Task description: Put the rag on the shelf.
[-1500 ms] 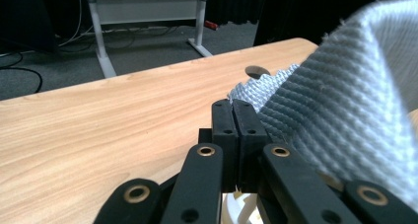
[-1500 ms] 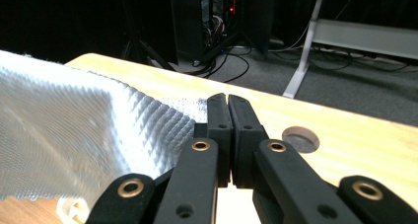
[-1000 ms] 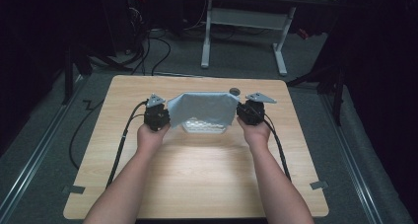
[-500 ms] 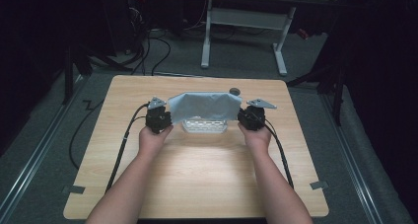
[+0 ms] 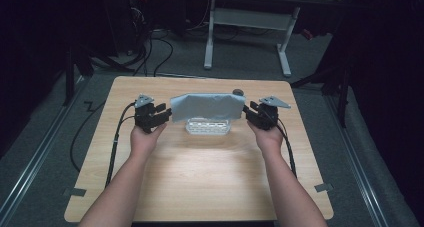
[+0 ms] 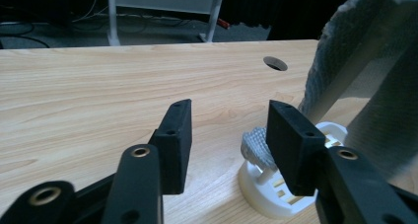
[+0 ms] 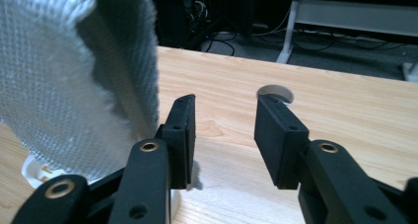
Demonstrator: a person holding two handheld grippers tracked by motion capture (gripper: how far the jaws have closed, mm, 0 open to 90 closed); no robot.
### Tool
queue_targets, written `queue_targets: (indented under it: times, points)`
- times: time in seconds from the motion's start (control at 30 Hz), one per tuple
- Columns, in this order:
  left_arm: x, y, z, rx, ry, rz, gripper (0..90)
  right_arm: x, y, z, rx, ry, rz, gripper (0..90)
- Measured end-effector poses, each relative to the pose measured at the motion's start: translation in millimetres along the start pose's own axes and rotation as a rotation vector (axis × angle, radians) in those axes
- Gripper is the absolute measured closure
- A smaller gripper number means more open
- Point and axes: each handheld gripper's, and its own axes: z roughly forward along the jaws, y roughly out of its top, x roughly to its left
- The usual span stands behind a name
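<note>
Cloth (image 5: 206,107), pale grey, drapes over a white slotted rack (image 5: 208,127) near the bench's (image 5: 210,187) far edge, midway between its sides. Left tongs (image 5: 163,116) and right tongs (image 5: 248,110) flank its ends, jaws having just been opening, nothing between them.

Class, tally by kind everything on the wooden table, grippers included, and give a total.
Grey cloths: 1
White slotted racks: 1
Grippers: 2, the left gripper and the right gripper
Total: 4
</note>
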Motion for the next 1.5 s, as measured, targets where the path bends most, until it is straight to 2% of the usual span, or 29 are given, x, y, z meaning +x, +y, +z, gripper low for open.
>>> queue_targets:
  times: [0.13, 0.23, 0.43, 0.5, 0.6, 0.63, 0.67, 0.73, 0.9, 0.93, 1.0, 1.07, 1.13, 1.27, 1.37, 1.4, 1.43, 1.47, 1.5]
  points:
    - [5.0, -1.8, -9.7, -0.014, 0.007, -0.002, 49.6, -7.0, 0.3, -6.6, 0.008, -0.009, 0.006, 56.6]
    - [9.6, -5.1, -18.8, -0.018, 0.015, -0.009, 47.7, -10.5, 0.4, -12.9, 0.012, -0.013, 0.032, 56.6]
    - [15.7, -11.1, -36.0, -0.02, 0.037, -0.005, 46.0, -10.2, -3.6, -28.6, -0.016, -0.021, 0.002, 55.6]
    - [17.0, -13.9, -42.1, -0.013, 0.047, 0.0, 45.3, -10.1, -5.5, -33.8, 0.004, -0.013, 0.006, 52.6]
    - [16.2, -17.4, -51.8, -0.014, 0.05, -0.007, 44.4, -5.7, -8.5, -41.9, 0.018, -0.004, -0.026, 49.2]
    - [14.7, -19.7, -56.9, -0.016, 0.053, -0.001, 44.1, -2.5, -9.1, -45.8, 0.02, -0.004, -0.045, 47.5]
    - [13.6, -21.3, -59.8, -0.019, 0.055, 0.004, 43.9, 0.5, -10.9, -50.5, 0.001, 0.009, -0.059, 47.3]
    - [11.1, -25.8, -67.7, -0.013, 0.061, 0.019, 43.4, 4.8, -14.7, -57.5, -0.029, 0.003, -0.077, 47.0]
    - [3.3, -39.6, -90.8, 0.0, 0.064, 0.045, 41.7, 11.8, -23.1, -72.7, 0.005, 0.014, -0.107, 43.0]
    - [1.8, -41.8, -94.0, 0.001, 0.062, 0.049, 41.0, 13.3, -26.9, -78.1, -0.021, 0.016, -0.116, 43.1]
    - [-1.9, -47.6, -102.7, 0.005, 0.058, 0.06, 40.0, 15.1, -29.8, -84.1, -0.007, 0.016, -0.123, 41.5]
    - [-5.3, -53.2, -110.7, 0.006, 0.043, 0.057, 38.2, 18.0, -38.9, -94.6, -0.013, 0.014, -0.122, 40.2]
    - [-9.8, -59.1, -117.2, 0.02, 0.038, 0.071, 37.7, 18.9, -41.6, -96.8, -0.008, 0.02, -0.119, 39.8]
    - [-21.6, -73.3, -126.4, 0.052, 0.014, 0.096, 36.2, 26.1, -61.3, -108.6, 0.013, 0.043, -0.148, 37.3]
    - [-32.2, -88.2, -133.3, 0.084, -0.022, 0.099, 35.4, 32.8, -80.6, -118.8, 0.013, 0.06, -0.177, 30.4]
    - [-35.3, -92.9, -134.4, 0.09, -0.033, 0.094, 35.4, 32.8, -80.6, -118.8, 0.013, 0.06, -0.177, 30.4]
    - [-39.4, -99.2, -135.8, 0.106, -0.047, 0.095, 35.0, 36.2, -89.8, -122.6, 0.03, 0.059, -0.194, 28.2]
    - [-43.8, -106.7, -136.8, 0.123, -0.059, 0.098, 35.0, 36.2, -89.8, -122.6, 0.03, 0.059, -0.194, 28.2]
    - [-49.6, -116.9, -137.1, 0.146, -0.069, 0.102, 35.1, 41.7, -102.0, -126.6, 0.054, 0.064, -0.181, 26.1]
